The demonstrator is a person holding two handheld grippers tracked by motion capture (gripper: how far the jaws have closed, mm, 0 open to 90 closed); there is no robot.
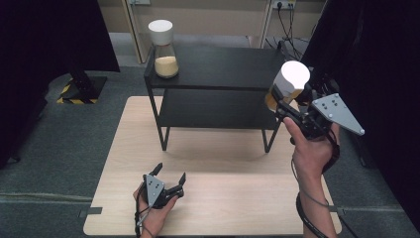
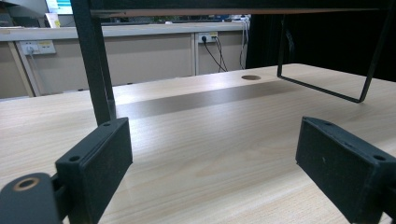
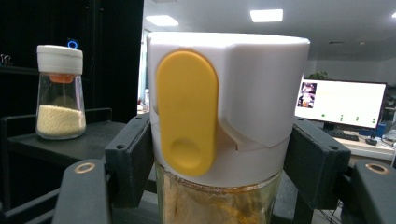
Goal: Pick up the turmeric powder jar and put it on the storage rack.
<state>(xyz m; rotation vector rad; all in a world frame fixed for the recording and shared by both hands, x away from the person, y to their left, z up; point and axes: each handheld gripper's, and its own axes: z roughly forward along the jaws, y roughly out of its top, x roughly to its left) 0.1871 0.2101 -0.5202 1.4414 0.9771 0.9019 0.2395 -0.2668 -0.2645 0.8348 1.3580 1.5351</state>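
Right hand-held gripper (image 3: 219, 163) is pinching a white-capped glass jar (image 3: 224, 112) holding yellow-orange powder; left hand-held gripper (image 1: 170, 174) is resting spread on the desk (image 1: 223, 198); second jar (image 1: 164, 49), holding pale grains, is standing on the black shelf (image 1: 223, 67).

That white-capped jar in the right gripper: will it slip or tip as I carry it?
The jar looks glass-bodied, so probably smooth and breakable. The right gripper clamps its white cap, not the glass, which likely helps grip. Its powder fill sits low, so it should hang fairly steady.
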